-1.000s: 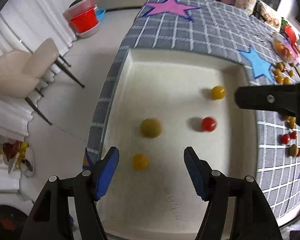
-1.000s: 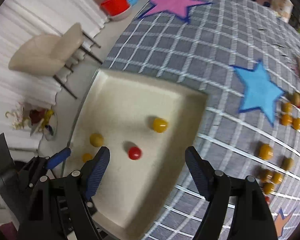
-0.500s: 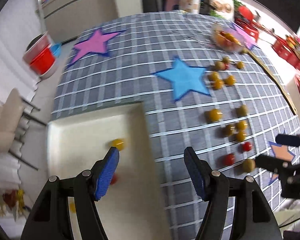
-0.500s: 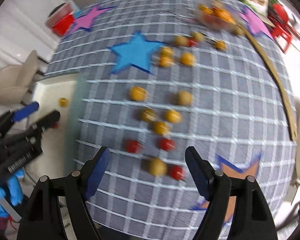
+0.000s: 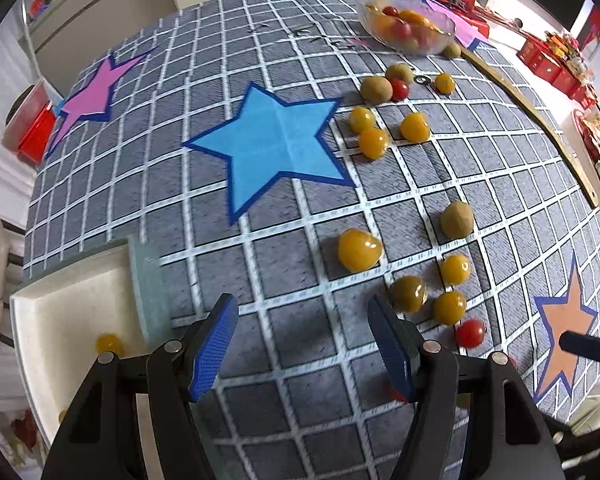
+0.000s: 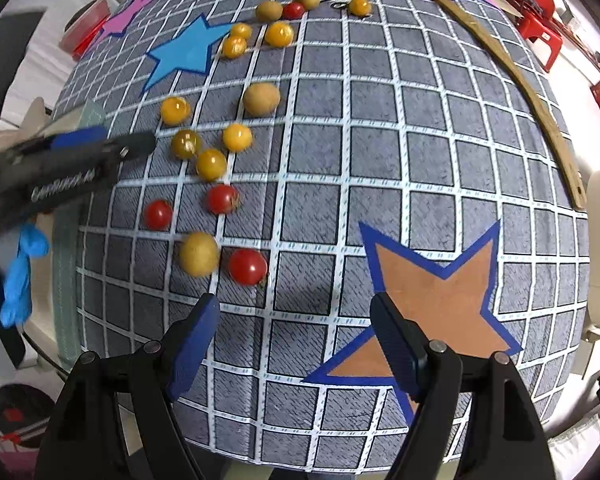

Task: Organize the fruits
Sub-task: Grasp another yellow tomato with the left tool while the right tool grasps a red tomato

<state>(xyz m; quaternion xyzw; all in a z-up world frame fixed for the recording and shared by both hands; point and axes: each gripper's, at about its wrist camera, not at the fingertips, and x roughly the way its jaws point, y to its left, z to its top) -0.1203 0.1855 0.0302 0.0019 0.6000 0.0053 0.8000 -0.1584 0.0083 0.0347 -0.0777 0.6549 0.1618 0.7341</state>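
Note:
Several small yellow, green and red fruits lie loose on the grey checked tablecloth. In the left wrist view a big yellow fruit (image 5: 359,249) lies ahead of my open, empty left gripper (image 5: 302,346), with a red one (image 5: 470,333) to its right. A cream tray (image 5: 40,320) at lower left holds a yellow fruit (image 5: 109,343). In the right wrist view my open, empty right gripper (image 6: 296,346) hovers just short of a red fruit (image 6: 247,266) and a yellow-green fruit (image 6: 199,254). The left gripper (image 6: 76,156) shows at the left there.
A clear bowl of fruits (image 5: 406,28) stands at the far side. Blue (image 5: 276,140), pink (image 5: 88,96) and orange (image 6: 440,296) paper stars lie on the cloth. A wooden strip (image 6: 532,92) runs along the right. A red tub (image 5: 32,128) sits on the floor at left.
Both grippers swung right, away from the tray and over the loose fruits on the cloth. Both stayed open and empty.

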